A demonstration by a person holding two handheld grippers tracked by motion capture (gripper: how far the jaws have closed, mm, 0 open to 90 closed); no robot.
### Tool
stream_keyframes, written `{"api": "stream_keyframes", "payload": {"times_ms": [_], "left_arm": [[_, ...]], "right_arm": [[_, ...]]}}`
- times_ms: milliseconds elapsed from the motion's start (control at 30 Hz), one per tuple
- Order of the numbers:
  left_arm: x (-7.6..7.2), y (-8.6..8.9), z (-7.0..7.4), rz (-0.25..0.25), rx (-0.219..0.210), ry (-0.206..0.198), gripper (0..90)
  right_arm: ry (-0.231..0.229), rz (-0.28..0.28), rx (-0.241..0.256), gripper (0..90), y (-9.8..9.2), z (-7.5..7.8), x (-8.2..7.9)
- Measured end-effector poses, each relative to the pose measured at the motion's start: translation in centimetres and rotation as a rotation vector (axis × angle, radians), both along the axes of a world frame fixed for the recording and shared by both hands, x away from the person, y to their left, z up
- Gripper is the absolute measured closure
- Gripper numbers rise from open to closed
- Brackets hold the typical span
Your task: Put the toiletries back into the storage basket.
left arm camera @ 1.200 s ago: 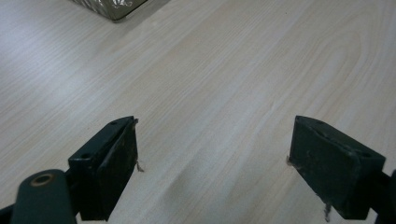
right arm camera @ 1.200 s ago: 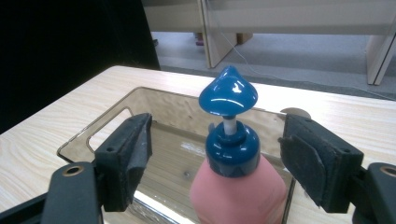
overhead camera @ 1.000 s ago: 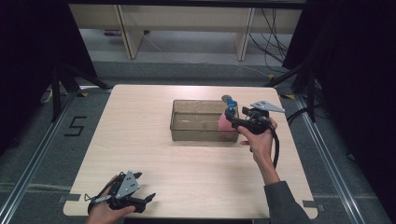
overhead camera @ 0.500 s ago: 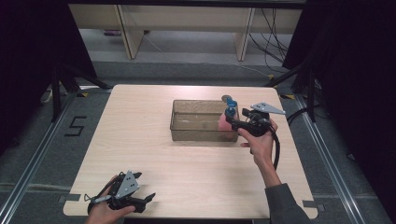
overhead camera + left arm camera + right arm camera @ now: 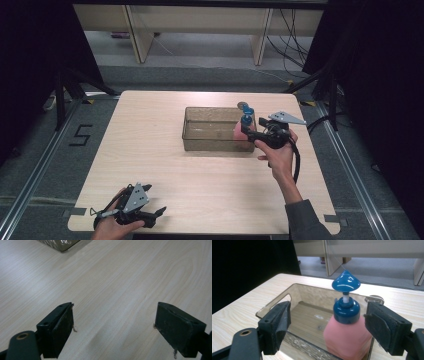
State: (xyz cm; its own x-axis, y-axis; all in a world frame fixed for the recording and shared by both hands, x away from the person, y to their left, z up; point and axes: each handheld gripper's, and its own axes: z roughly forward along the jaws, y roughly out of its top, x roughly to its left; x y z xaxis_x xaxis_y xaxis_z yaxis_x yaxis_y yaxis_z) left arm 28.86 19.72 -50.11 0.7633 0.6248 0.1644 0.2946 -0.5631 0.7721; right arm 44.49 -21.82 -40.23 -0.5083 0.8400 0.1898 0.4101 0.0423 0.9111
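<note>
Right gripper view puts us just behind our right gripper (image 5: 328,326), whose jaws stand apart with a pink pump bottle (image 5: 348,338) between them; neither pad touches it. The bottle stands upright, its blue pump head (image 5: 345,283) rising above a blue collar. It sits inside a clear plastic bin (image 5: 294,293), against the end wall nearest us.

High view shows the right gripper (image 5: 248,131) at the bin's right end, with the pink bottle (image 5: 239,131) just inside that wall. The bin (image 5: 210,142) rests on the tabletop (image 5: 150,145) somewhat toward the far edge and right of the middle. A small round thing (image 5: 243,105) lies on the tabletop just beyond the bin's far right corner; we cannot tell what it is.

Our left gripper (image 5: 159,212) rests near the tabletop's near left corner, well apart from the bin. Left gripper view shows its jaws spread wide over bare wood, holding nothing, with a corner of the bin (image 5: 60,244) at the top.
</note>
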Motion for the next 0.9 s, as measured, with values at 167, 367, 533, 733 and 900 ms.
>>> {"api": "stream_keyframes", "payload": {"times_ms": [167,367,533,733,900], "left_arm": [[0.0,0.0,0.0,0.002,0.001,-0.001,15.0],[0.0,0.0,0.0,0.000,-0.003,-0.002,15.0],[0.0,0.0,0.0,0.000,-0.002,-0.003,15.0],[0.0,0.0,0.0,0.000,-0.002,-0.002,15.0],[0.0,0.0,0.0,0.000,-0.002,-0.002,15.0]], "right_arm": [[0.001,0.010,0.007,21.9,0.1,0.0,-0.4],[0.002,0.017,-0.011,21.9,0.1,0.2,-0.9],[-0.007,0.034,0.004,21.9,0.3,0.2,-1.2],[-0.028,0.042,-0.016,21.9,0.3,0.1,-1.6],[-0.009,0.045,0.002,21.9,0.5,0.1,-2.2]]}}
